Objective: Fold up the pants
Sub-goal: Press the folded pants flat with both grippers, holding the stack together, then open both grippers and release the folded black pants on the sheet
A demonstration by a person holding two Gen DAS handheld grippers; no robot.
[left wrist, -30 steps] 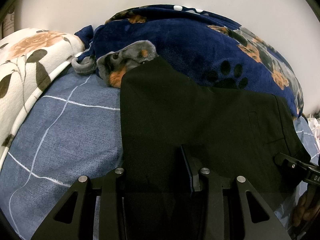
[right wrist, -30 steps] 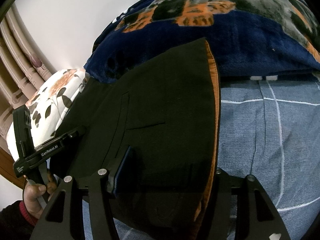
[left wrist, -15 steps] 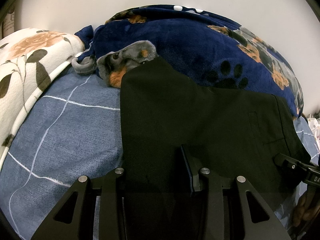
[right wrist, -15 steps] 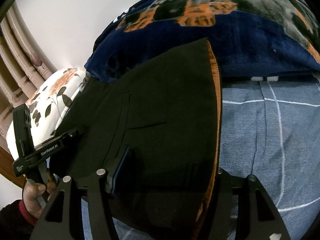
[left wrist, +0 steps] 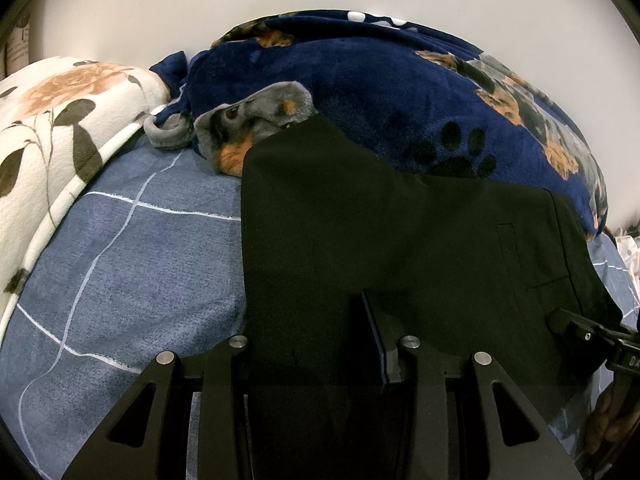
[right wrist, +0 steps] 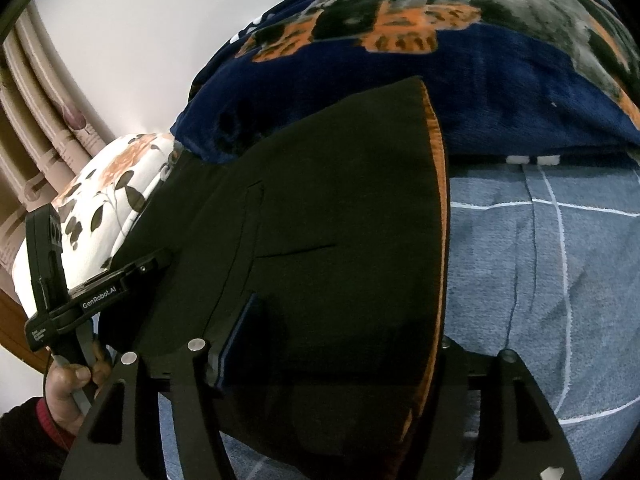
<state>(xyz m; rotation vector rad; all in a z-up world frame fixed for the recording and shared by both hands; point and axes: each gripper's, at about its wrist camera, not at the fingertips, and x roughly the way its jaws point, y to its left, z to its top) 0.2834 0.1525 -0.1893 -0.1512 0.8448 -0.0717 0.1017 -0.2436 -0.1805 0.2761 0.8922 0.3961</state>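
Observation:
The black pants lie folded on the blue checked bed sheet, their far edge against a navy blanket. They also show in the right wrist view, with an orange lining along their right edge. My left gripper holds the near left part of the pants; its right finger lies on top and the left one is hidden under the cloth. My right gripper grips the near right part the same way, its left finger on top.
A navy dog-print blanket is heaped behind the pants against the white wall. A white floral pillow lies at the left. The left gripper's body and hand show in the right wrist view.
Almost nothing has moved; the right wrist view shifts very slightly. Both grippers keep their hold on the pants.

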